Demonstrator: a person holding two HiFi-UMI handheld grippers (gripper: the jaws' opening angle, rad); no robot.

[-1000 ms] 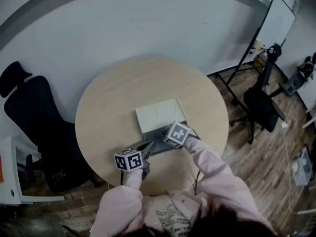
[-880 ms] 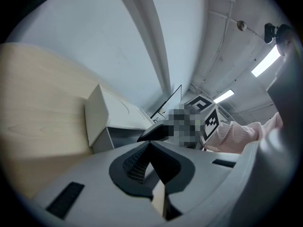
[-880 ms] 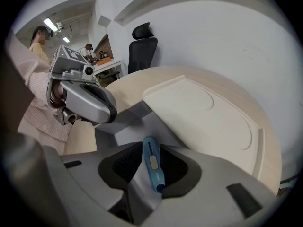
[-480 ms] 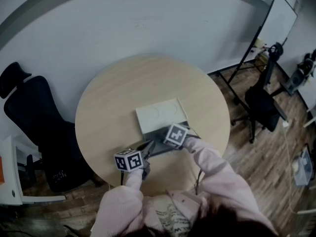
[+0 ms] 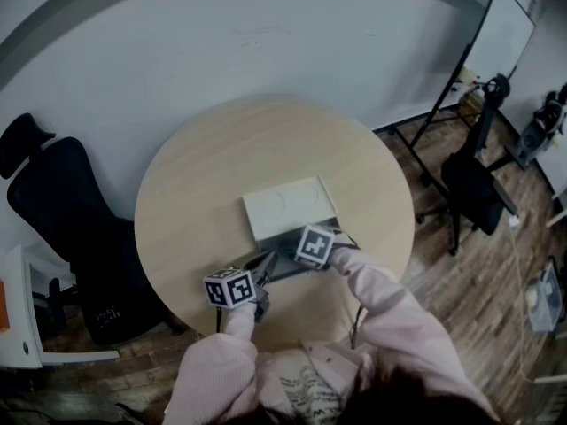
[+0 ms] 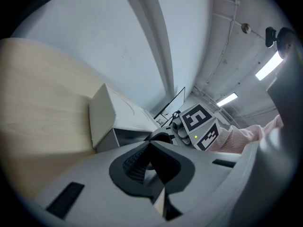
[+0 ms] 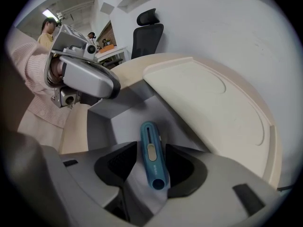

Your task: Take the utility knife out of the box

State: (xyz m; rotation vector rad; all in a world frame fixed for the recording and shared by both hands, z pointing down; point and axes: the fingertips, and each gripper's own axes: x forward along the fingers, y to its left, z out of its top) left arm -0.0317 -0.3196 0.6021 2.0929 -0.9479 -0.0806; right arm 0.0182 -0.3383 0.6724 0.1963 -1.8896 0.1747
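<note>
Right gripper (image 7: 152, 167) jaws have just been opening. They now stand wide apart, ribbed dark pads clear of the slim teal plastic utility knife (image 7: 150, 150) lying between them on the smooth grey floor of the box (image 7: 118, 122). The cream lid (image 7: 208, 98) with its embossed circle lies open behind. Left gripper (image 6: 150, 162) jaws are together, by the box's corner — round wood-grain table (image 5: 204, 175) underneath.

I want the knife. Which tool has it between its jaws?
The right tool: its jaws, just opening, flank the blue utility knife; on the left tool they're shut.
</note>
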